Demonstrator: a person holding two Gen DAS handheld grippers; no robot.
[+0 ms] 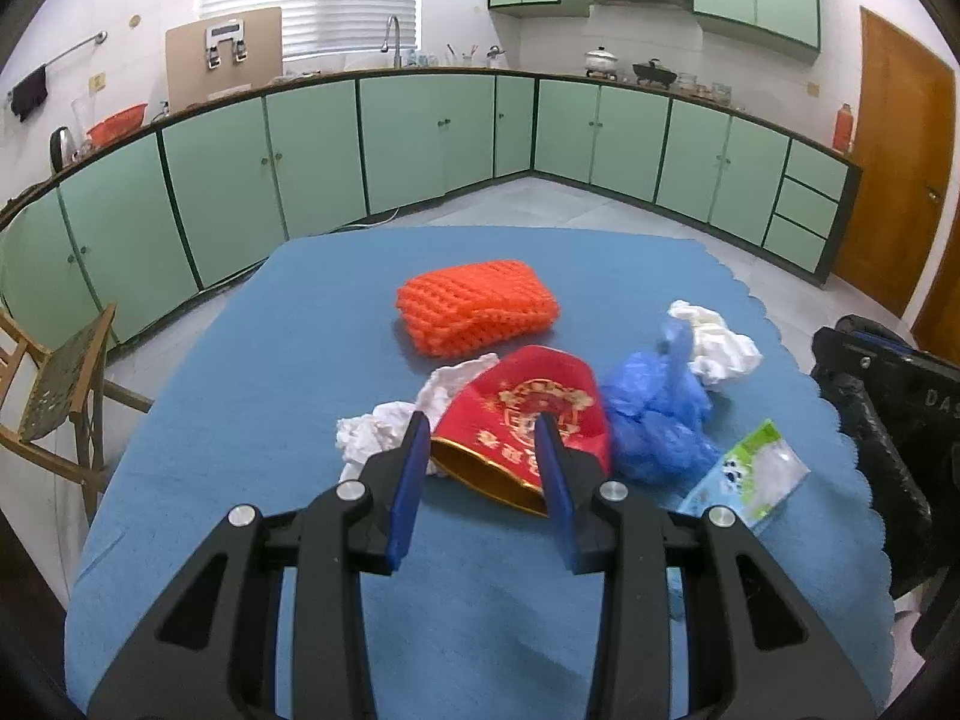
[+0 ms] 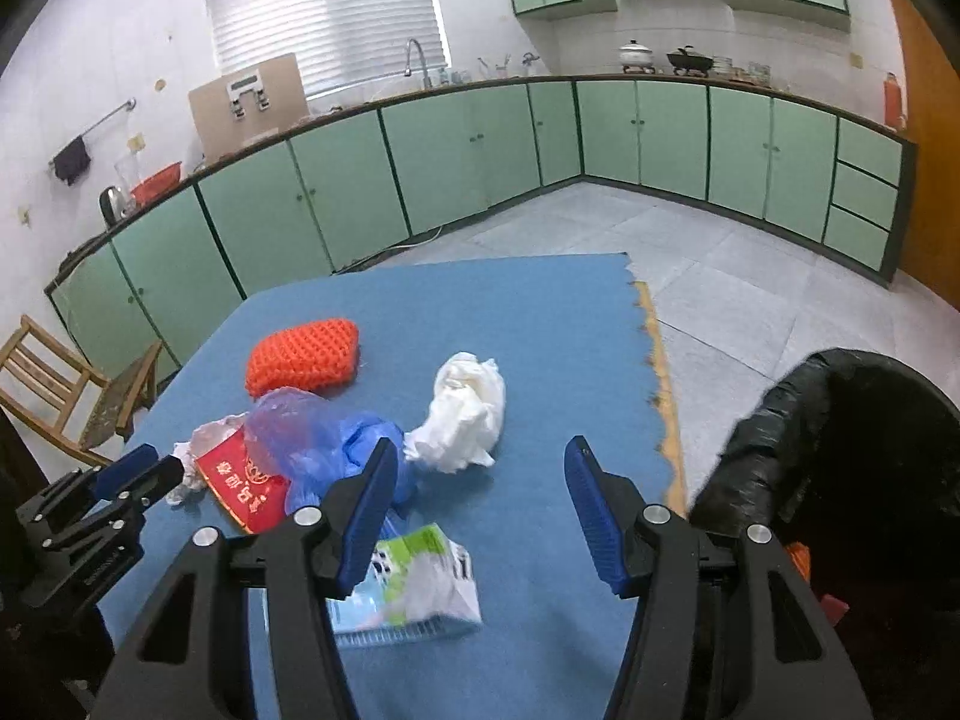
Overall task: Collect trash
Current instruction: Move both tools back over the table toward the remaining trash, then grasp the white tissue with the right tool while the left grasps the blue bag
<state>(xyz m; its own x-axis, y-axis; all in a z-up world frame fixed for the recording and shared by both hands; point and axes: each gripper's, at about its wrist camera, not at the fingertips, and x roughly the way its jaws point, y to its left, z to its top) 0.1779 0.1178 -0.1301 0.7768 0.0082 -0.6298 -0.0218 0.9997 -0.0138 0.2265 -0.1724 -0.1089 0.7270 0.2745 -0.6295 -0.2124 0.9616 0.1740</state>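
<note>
Trash lies on a blue table mat (image 1: 270,360). A red and gold paper cup (image 1: 528,414) lies on its side, and my left gripper (image 1: 483,435) is open with its fingers either side of the cup's mouth. Around it are crumpled white tissue (image 1: 384,426), an orange foam net (image 1: 477,312), a blue plastic bag (image 1: 654,414), more white tissue (image 1: 720,342) and a green-white wrapper (image 1: 750,474). My right gripper (image 2: 480,462) is open and empty above the mat, with the wrapper (image 2: 420,588) below it and white tissue (image 2: 462,414) just ahead. A black-lined bin (image 2: 840,450) stands at the right.
Green kitchen cabinets (image 1: 420,138) line the far walls. A wooden chair (image 1: 54,384) stands left of the table. The mat's right edge (image 2: 654,360) drops to tiled floor. A wooden door (image 1: 900,168) is at the far right.
</note>
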